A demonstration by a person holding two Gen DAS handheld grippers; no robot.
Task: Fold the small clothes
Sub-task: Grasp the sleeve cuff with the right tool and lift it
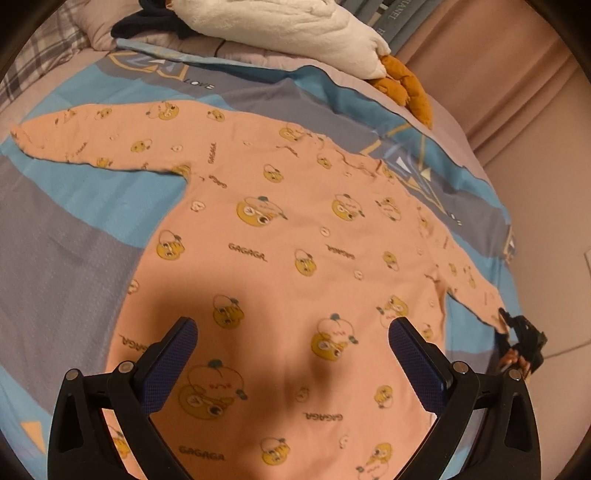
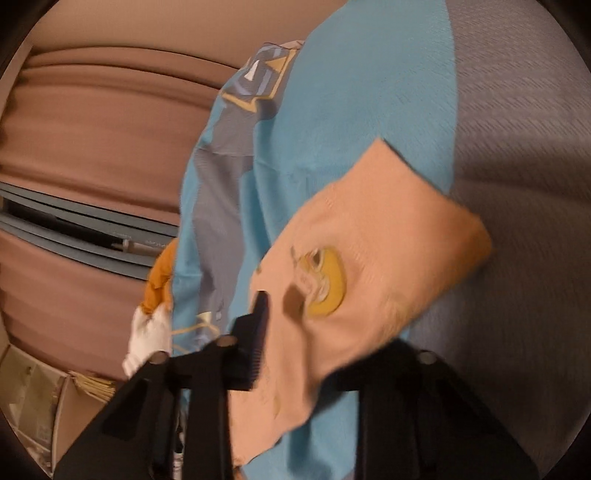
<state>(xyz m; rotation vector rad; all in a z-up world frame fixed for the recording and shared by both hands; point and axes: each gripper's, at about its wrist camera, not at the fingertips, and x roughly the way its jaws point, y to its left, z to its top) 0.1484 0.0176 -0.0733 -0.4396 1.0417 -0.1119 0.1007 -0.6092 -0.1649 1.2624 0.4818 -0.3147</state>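
Observation:
A small peach long-sleeved top (image 1: 280, 236) with yellow cartoon faces lies spread flat on the bed, both sleeves stretched out. My left gripper (image 1: 291, 354) hovers over its lower body, open and empty. My right gripper (image 1: 519, 339) shows at the far right, at the cuff of the right sleeve. In the right wrist view the gripper (image 2: 295, 332) is shut on the sleeve end (image 2: 369, 258), which drapes over one finger; the other finger is hidden by the cloth. That view is blurred.
The blue and grey bedspread (image 1: 74, 221) lies under the top. A white and orange plush toy (image 1: 332, 44) and dark clothes (image 1: 147, 26) lie at the far edge. A pink curtain (image 2: 92, 129) hangs beside the bed. Books (image 1: 399, 22) stand behind.

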